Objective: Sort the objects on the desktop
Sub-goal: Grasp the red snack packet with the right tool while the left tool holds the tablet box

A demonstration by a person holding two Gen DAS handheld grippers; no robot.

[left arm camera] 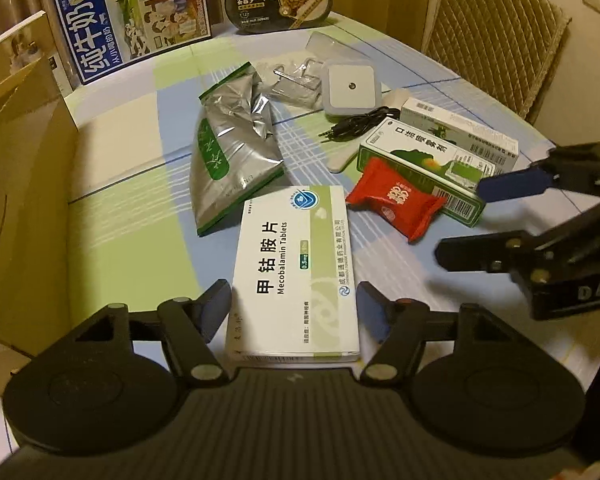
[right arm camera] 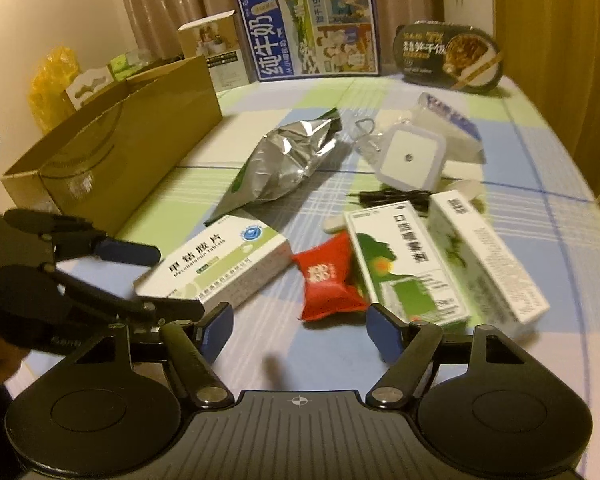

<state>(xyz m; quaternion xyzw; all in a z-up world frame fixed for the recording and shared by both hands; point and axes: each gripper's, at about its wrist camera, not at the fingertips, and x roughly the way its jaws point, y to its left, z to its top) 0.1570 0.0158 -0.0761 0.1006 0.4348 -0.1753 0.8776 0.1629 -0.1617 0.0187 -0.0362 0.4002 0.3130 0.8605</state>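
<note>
The pill box (left arm camera: 296,272) lies flat near the front edge of the table (left arm camera: 112,208), between the left gripper's (left arm camera: 296,308) fingers. The jaws sit on both sides but I cannot tell if they squeeze it. It looks light, stiff and smooth; hold its long sides. The right gripper (right arm camera: 300,328) is empty, near the red packet (right arm camera: 328,280).

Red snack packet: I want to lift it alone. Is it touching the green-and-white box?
Touching: in the left wrist view the red snack packet overlaps the green-and-white box.
</note>
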